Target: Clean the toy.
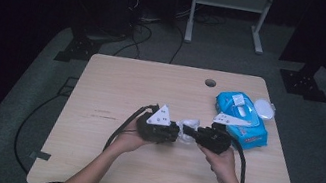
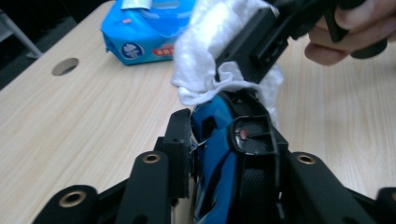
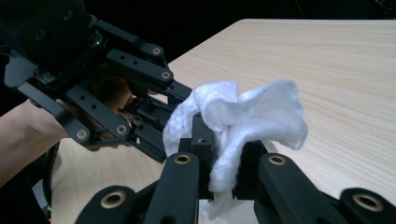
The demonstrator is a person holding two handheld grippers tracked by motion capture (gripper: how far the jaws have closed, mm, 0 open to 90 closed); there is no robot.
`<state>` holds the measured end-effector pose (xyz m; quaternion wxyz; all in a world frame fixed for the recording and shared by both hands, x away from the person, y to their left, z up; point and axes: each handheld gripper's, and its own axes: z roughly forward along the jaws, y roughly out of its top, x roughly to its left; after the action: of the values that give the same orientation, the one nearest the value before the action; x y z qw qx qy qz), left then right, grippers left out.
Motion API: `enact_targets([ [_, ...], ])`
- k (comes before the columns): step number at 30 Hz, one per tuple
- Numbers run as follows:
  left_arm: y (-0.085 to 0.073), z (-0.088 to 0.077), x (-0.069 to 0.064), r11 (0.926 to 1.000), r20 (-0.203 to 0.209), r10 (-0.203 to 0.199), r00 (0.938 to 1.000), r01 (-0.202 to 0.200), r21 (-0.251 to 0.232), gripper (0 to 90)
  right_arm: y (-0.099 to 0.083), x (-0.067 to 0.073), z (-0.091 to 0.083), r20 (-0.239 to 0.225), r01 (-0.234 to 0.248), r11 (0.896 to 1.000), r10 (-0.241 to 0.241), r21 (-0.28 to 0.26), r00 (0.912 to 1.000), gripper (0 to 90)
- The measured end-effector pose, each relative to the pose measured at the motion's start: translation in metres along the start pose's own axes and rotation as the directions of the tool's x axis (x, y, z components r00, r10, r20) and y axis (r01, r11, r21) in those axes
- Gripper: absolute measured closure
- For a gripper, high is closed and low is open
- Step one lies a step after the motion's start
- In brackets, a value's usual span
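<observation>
My left gripper (image 1: pixel 175 133) (image 2: pixel 215 126) is shut on a glossy blue and black object (image 2: pixel 215 156), perhaps a computer mouse, held just above the wooden table (image 1: pixel 117 78). My right gripper (image 1: pixel 194 133) (image 3: pixel 224 149) is shut on a crumpled white wipe (image 1: pixel 189 125) (image 3: pixel 243 112). It faces the left one tip to tip near the table's middle. In the left gripper view the wipe (image 2: pixel 205 51) lies against the far end of the object, with the right gripper (image 2: pixel 254 46) behind it. The right gripper view shows the left gripper (image 3: pixel 163 119) just beyond the wipe.
A blue pack of wet wipes (image 1: pixel 242 118) (image 2: pixel 149 37) lies at the right rear of the table, with a white oval lid (image 1: pixel 264 108) beside it. A cable hole (image 1: pixel 210 82) (image 2: pixel 65 66) sits near the far edge. Cables trail from both grippers toward the front edge.
</observation>
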<state>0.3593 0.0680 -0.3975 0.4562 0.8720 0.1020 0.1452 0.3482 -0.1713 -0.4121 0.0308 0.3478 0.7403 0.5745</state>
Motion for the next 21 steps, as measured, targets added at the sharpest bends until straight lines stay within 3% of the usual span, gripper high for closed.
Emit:
enact_targets([
  [5, -0.004, -0.001, 0.003, 0.9966, 0.016, -0.057, 0.9982, 0.058, -0.059, 65.5, 0.000, -0.002, -0.003, 0.006, -0.002, 1.000, 0.002, -0.006, 1.0000, 81.5],
  [7, -0.005, 0.000, 0.004, 0.9902, 0.042, -0.095, 0.9946, 0.098, -0.099, 65.6, 0.000, -0.003, -0.005, 0.003, -0.009, 1.000, 0.009, -0.011, 1.0000, 81.5],
  [11, -0.002, 0.003, 0.004, 0.9815, 0.089, -0.124, 0.9883, 0.136, -0.135, 65.6, -0.001, -0.006, -0.011, -0.017, -0.033, 0.999, 0.033, -0.019, 0.9993, 81.5],
  [16, -0.002, 0.004, 0.004, 0.9845, 0.102, -0.113, 0.9884, 0.125, -0.122, 65.6, -0.004, -0.009, -0.016, -0.024, -0.050, 0.999, 0.049, -0.022, 0.9985, 81.5],
  [21, -0.008, 0.002, 0.005, 0.9869, 0.081, -0.111, 0.9905, 0.120, -0.109, 65.7, -0.003, -0.006, -0.012, 0.010, -0.010, 1.000, 0.010, -0.004, 0.9999, 81.5],
])
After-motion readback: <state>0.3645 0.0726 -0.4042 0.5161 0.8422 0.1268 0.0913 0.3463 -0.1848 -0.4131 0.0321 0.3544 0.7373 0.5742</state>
